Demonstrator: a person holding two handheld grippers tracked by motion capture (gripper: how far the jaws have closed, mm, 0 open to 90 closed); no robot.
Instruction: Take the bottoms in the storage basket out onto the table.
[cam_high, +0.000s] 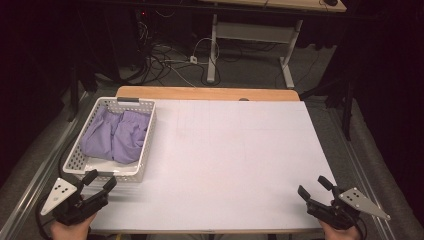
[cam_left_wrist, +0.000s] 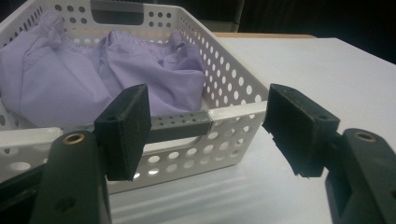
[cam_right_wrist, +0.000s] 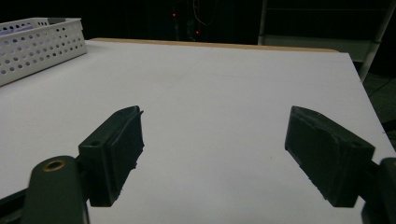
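A white perforated basket (cam_high: 144, 150) stands at the table's left side, holding a crumpled lavender garment (cam_high: 116, 136). My left gripper (cam_high: 100, 182) hovers at the basket's near end, open, with nothing between its jaws. In the left gripper view the basket's near rim (cam_left_wrist: 219, 114) and the lavender garment (cam_left_wrist: 154, 70) lie just beyond the open left gripper (cam_left_wrist: 208, 130). My right gripper (cam_high: 313, 187) rests low near the table's front right corner, open and empty. From the right gripper view, the right gripper (cam_right_wrist: 212, 154) looks across the bare white tabletop (cam_right_wrist: 210, 84) toward the basket (cam_right_wrist: 37, 42) far left.
The white tabletop (cam_high: 235, 150) has a wooden strip along its far edge (cam_high: 205, 93). Behind the table are a desk frame (cam_high: 215, 45) and tangled cables (cam_high: 165, 55) on the floor. Dark drapes close off both sides.
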